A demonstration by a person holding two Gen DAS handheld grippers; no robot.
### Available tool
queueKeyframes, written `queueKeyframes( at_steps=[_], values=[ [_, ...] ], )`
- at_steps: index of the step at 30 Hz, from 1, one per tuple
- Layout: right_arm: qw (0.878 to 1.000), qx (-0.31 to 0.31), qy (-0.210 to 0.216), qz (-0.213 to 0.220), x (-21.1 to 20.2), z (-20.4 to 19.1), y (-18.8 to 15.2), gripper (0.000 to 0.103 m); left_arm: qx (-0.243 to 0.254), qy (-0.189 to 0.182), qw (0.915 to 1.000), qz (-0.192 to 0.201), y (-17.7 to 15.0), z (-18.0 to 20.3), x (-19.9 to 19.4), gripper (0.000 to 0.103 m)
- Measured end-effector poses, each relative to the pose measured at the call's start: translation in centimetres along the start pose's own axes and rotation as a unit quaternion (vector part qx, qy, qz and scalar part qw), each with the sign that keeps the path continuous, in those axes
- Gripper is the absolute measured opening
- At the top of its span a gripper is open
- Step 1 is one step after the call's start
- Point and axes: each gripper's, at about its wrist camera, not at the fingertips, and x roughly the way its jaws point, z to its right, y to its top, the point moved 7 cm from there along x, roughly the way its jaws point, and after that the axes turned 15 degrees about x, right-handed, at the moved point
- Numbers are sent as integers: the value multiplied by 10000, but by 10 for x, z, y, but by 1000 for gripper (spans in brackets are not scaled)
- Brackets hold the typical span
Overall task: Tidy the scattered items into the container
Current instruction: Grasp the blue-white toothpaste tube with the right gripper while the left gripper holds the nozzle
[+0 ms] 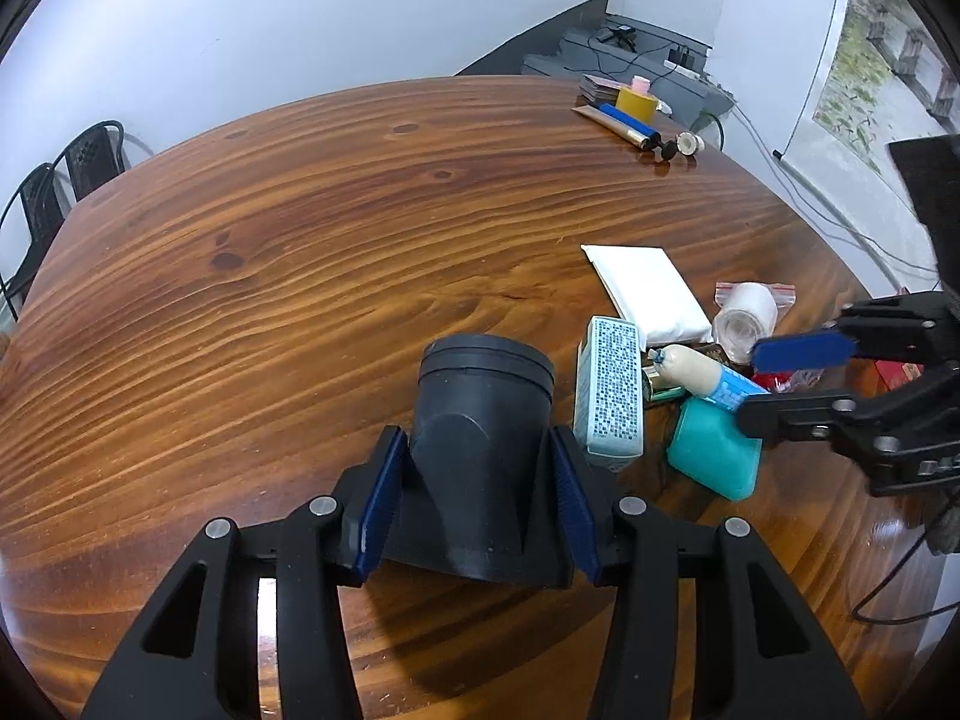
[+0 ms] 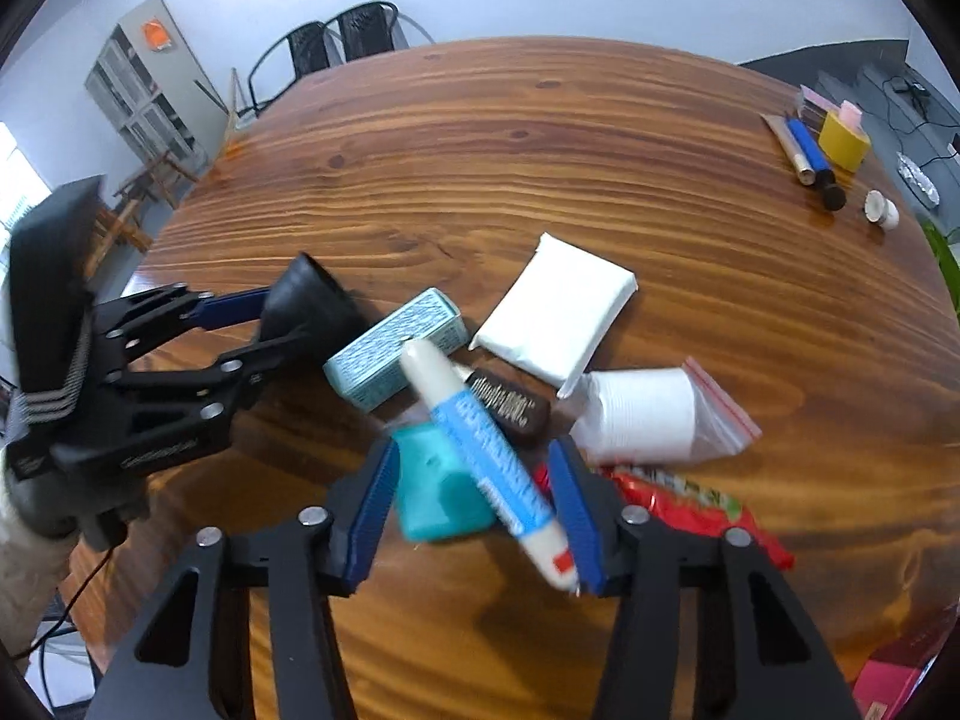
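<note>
Left gripper [image 1: 477,480] clamped on a black conical piece [image 1: 483,420], pads on both flanks, wide end pointing away from the jaws, held just over the wooden table [image 1: 270,240]. Right gripper [image 2: 474,510] has a white-and-blue tube [image 2: 486,450] between its blue pads; the tube lies diagonally across the jaws, tail end against the right pad, nozzle end sticking out forward-left. Whether both pads really press it I cannot tell, looks more like a loose or partial hold. Just under the tube and inside the jaw gap sits a teal block [image 2: 435,495]; a red wrapper [image 2: 690,507] lies just right of the right finger. Just ahead of the right gripper: a brown tube [image 2: 510,408], a light blue box [image 2: 396,348], a bagged white roll [image 2: 642,420], then a flat white packet [image 2: 555,312]. Far ahead-right, well apart: yellow tape [image 2: 843,141] with pens and a small white cap, not part of the near pile. No obvious container seen in either view, only a red-pink edge at the lower right corner, unclear what it is. Risks: the skewed tube could pivot and slip out when lifted, since it is caught off-centre; closing further may pinch the teal block as well and drag it along; the two grippers are near each other over the pile, so a sideways move could knock the blue box or each other.
</note>
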Motion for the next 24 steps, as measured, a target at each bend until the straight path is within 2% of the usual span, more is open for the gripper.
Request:
queueKeyframes(
  at_steps=[3, 9, 13, 14, 19, 24],
  values=[
    [9999, 9, -64, -122, 10, 2, 0, 39, -38, 4, 10000, -3, 2, -1, 2, 52],
    [9998, 109, 49, -176, 11, 1, -6, 29, -161, 60, 9996, -240, 3, -6, 17, 57],
    [9994, 167, 143, -256, 5, 2, -19, 24, -265, 83, 9993, -256, 3, -9, 20, 57],
    [9992, 209, 178, -280, 3, 2, -23, 21, -292, 106, 9992, -256, 2, -10, 20, 56],
    [9971, 490, 371, -438, -3, 9, -40, 19, -457, 102, 9988, -168, 0, -8, 9, 52],
    [9952, 578, 496, -619, -13, 13, -71, 19, -608, 57, 9980, -159, -13, 4, -9, 51]
  ],
)
